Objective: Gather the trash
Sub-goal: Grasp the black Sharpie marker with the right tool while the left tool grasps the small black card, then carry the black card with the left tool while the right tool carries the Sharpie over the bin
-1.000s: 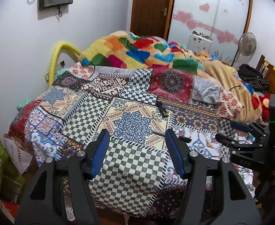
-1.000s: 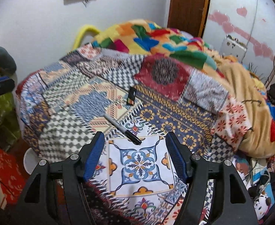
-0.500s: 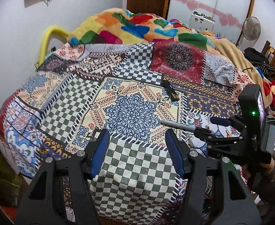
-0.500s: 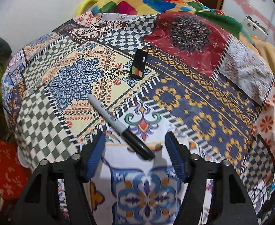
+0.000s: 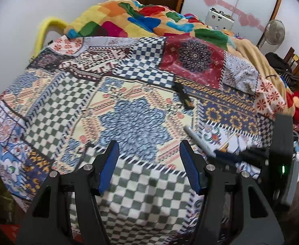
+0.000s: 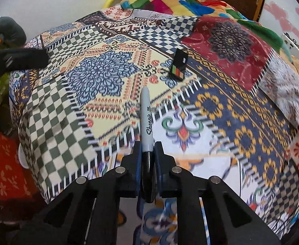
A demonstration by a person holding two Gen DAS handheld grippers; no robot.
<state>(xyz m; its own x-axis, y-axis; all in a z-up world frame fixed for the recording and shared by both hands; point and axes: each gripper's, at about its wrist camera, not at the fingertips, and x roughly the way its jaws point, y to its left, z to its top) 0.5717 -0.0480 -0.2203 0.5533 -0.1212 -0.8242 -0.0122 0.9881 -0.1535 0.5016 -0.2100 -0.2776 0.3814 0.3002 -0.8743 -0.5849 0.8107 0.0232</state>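
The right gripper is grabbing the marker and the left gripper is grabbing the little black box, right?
Not quite. The left gripper is open and holds nothing; the little black box lies alone on the bedspread, as the left wrist view shows. The right gripper is closing on the marker.

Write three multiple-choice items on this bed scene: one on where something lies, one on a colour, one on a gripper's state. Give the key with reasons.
1. Where does the small black box lie?
A. On the patchwork bedspread, beyond the marker's grey end
B. On the floor
C. Between the left gripper's fingers

2. What colour is the marker barrel?
A. Red
B. Grey with black lettering
C. Yellow

3. How does the right gripper stand?
A. Wide open over bare cloth
B. Out of view
C. Closing on the marker at its dark cap end

Key: 1 A, the box rests on the cloth past the marker's tip. 2 B, the right wrist view shows a grey barrel with black print. 3 C, the blue pads flank the marker with almost no gap, while the left gripper is open with nothing between its fingers.
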